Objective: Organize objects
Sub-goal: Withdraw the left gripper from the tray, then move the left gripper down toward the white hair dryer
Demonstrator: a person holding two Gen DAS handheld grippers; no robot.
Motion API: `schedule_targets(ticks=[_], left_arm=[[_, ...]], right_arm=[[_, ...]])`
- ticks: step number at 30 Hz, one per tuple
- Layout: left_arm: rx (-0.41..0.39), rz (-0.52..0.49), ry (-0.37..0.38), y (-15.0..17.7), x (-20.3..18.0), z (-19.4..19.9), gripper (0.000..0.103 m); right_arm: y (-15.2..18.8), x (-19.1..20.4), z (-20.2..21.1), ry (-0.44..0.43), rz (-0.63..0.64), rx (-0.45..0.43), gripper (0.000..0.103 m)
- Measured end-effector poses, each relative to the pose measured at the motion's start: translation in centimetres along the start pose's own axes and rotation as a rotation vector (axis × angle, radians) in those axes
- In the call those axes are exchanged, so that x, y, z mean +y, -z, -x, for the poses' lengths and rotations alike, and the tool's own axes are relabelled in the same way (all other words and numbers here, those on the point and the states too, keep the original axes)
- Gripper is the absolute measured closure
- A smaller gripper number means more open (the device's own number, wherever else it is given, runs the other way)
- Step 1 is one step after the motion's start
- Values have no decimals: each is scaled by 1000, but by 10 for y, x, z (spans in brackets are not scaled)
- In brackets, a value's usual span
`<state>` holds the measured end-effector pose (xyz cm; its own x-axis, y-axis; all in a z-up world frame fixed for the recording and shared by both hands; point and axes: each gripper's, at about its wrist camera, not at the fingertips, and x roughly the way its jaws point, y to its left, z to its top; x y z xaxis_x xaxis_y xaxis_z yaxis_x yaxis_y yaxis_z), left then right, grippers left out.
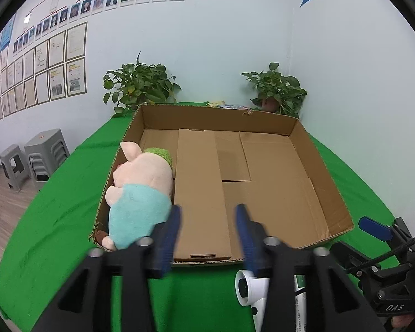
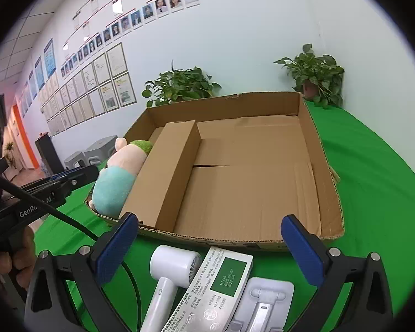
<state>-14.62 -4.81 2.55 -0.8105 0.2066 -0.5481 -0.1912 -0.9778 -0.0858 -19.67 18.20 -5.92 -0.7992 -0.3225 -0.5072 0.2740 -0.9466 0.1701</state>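
A wide shallow cardboard box (image 1: pixel 329 191) (image 2: pixel 326 166) stands on the green table. A plush pig (image 1: pixel 141 191) (image 2: pixel 116 177) in a teal shirt lies along its left wall, next to a long narrow carton (image 1: pixel 202 193) (image 2: pixel 166 171). My left gripper (image 1: pixel 209 235) is open and empty over the box's near edge. My right gripper (image 2: pixel 207 238) is open and empty above a white hair dryer (image 2: pixel 168 274) (image 1: pixel 249 287), a silver and green flat pack (image 2: pixel 213 287) and a white moulded tray (image 2: pixel 262 304), all on the cloth in front of the box.
Two potted plants (image 1: pixel 138 85) (image 1: pixel 276 88) stand at the table's far edge by the wall. Grey stools (image 1: pixel 38 155) stand on the floor to the left. The right gripper shows at the right of the left wrist view (image 1: pixel 387 246).
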Motion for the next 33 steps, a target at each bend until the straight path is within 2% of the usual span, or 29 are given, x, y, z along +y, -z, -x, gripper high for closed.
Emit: schedule_targets(ticks=[2, 5, 8, 17, 20, 23, 27, 28, 30, 33], left_arm=[[-20, 12, 18, -2, 0, 1, 23], [-16, 24, 56, -5, 1, -1, 14], [0, 40, 82, -6, 3, -4, 14], [16, 43, 95, -3, 15, -5, 14], [34, 37, 101, 2, 19, -9, 14], [64, 34, 120, 10, 23, -14, 14], [121, 26, 158, 22, 26, -23, 14], [148, 18, 171, 26, 27, -28, 14], [190, 12, 192, 32, 27, -35, 14], [254, 26, 253, 40, 28, -47, 14]], right_arm=[[0, -2, 1, -7, 4, 3, 0], [0, -4, 2, -14, 4, 9, 0], [1, -6, 2, -28, 0, 20, 0], [17, 0, 10, -109, 48, 44, 0], [28, 10, 14, -177, 113, 74, 0], [43, 29, 20, -286, 176, 112, 0], [64, 57, 23, -578, 184, 213, 0], [66, 61, 23, -617, 185, 224, 0], [74, 69, 20, -658, 187, 241, 0], [79, 64, 2, -580, 156, 281, 1]])
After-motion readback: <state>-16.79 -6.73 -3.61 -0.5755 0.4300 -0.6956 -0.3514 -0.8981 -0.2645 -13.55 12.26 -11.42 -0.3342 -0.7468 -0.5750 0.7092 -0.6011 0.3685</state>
